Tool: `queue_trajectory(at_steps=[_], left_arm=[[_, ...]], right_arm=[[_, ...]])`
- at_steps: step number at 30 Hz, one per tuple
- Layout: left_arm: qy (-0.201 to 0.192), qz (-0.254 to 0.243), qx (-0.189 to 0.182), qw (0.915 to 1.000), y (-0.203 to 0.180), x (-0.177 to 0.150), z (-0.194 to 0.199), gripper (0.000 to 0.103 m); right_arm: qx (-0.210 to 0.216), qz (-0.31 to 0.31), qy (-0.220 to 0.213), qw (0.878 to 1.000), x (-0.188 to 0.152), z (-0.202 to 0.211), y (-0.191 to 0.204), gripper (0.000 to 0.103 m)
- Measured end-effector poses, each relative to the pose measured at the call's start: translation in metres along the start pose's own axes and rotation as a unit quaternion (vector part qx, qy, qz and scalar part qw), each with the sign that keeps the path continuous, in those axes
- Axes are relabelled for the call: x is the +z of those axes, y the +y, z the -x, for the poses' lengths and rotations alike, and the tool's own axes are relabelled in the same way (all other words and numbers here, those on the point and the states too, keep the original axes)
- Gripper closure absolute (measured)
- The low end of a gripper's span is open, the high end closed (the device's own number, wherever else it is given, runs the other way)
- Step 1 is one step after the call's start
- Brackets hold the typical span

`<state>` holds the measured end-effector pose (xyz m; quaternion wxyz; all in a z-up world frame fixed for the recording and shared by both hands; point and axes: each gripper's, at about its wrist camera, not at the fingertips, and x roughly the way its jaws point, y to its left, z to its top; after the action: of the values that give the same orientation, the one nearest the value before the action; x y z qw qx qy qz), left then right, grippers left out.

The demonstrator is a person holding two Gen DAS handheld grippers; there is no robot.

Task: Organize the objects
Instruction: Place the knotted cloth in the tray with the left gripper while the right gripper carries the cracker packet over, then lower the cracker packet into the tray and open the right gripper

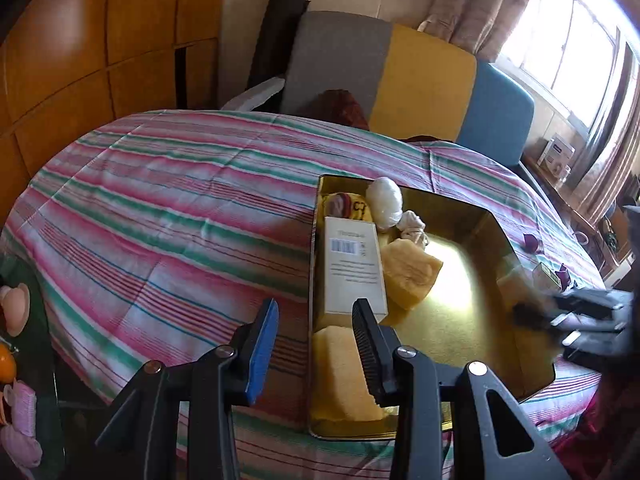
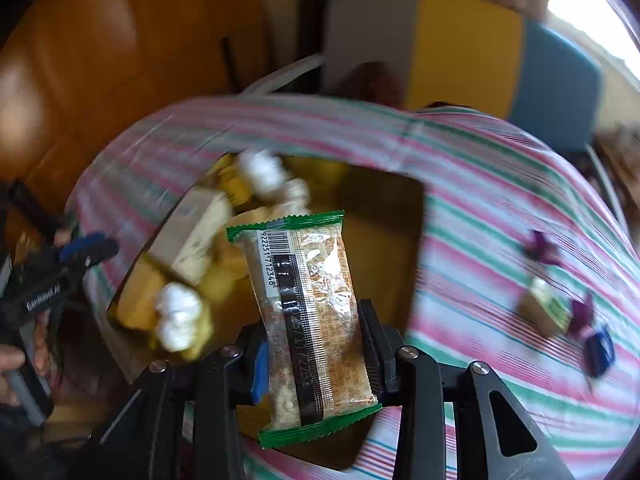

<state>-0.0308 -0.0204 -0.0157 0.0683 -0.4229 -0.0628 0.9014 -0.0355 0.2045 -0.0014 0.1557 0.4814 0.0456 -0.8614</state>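
- Our right gripper [image 2: 316, 354] is clamped across the lower half of a snack packet [image 2: 306, 320], so the barcode end stands free above the jaws and can go in first.
- We hold the packet over the gold tin [image 2: 400, 216], which sits on the striped cloth [image 1: 160, 200] already holding a white box [image 1: 354, 264] and other items.
- Our left gripper [image 1: 316, 344] hangs over the tin's left wall, 2 jaws parted around nothing, probably ready to steady it.

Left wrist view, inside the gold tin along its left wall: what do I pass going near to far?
Yellow sponge → white barcode box → yellow-and-red wrapped item at the far corner of the gold tin.
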Motion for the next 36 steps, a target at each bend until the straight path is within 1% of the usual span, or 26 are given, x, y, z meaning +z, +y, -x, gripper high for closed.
queue_trajectory(at_steps=[2, 4, 8, 10, 13, 17, 21, 24, 26, 28, 31, 36], left_arm=[[0.003, 0.006, -0.001, 1.0, 0.005, -0.003, -0.001, 0.065], [0.007, 0.011, 0.0, 0.9999, 0.008, -0.005, -0.004, 0.065], [0.013, 0.018, -0.001, 0.9997, 0.014, -0.01, -0.007, 0.065], [0.015, 0.019, -0.002, 0.9997, 0.016, -0.011, -0.008, 0.065], [0.013, 0.021, -0.002, 0.9997, 0.017, -0.012, -0.008, 0.065], [0.011, 0.019, -0.001, 0.9998, 0.016, -0.012, -0.007, 0.065], [0.007, 0.011, -0.001, 0.9999, 0.011, -0.011, -0.003, 0.065], [0.003, -0.001, -0.004, 1.0, 0.003, -0.01, 0.001, 0.064], [0.0, -0.011, -0.004, 0.9999, -0.003, -0.009, 0.004, 0.064], [-0.002, -0.02, -0.005, 0.9998, -0.009, -0.009, 0.006, 0.064], [-0.005, -0.036, -0.007, 0.9993, -0.019, -0.008, 0.009, 0.064], [-0.008, -0.065, -0.011, 0.9978, -0.038, -0.008, 0.012, 0.064]], right_arm=[[0.02, 0.031, 0.03, 0.999, 0.004, -0.025, 0.023, 0.065], [0.024, 0.048, 0.055, 0.997, 0.007, -0.047, 0.041, 0.067], [0.025, 0.031, 0.081, 0.996, 0.011, -0.08, 0.051, 0.067], [0.043, 0.021, 0.087, 0.995, 0.012, -0.088, 0.054, 0.066], [0.061, 0.011, 0.081, 0.995, 0.011, -0.089, 0.055, 0.066], [0.067, 0.005, 0.072, 0.995, 0.009, -0.083, 0.05, 0.066], [0.071, -0.006, 0.055, 0.996, 0.005, -0.068, 0.046, 0.059], [0.067, -0.011, 0.036, 0.997, 0.004, -0.054, 0.044, 0.05], [0.062, -0.015, 0.026, 0.998, 0.001, -0.041, 0.042, 0.049], [0.052, -0.018, 0.015, 0.998, 0.007, -0.036, 0.04, 0.045], [0.04, -0.021, 0.001, 0.999, 0.007, -0.024, 0.032, 0.041], [0.013, -0.035, -0.021, 0.999, 0.003, -0.004, 0.01, 0.04]])
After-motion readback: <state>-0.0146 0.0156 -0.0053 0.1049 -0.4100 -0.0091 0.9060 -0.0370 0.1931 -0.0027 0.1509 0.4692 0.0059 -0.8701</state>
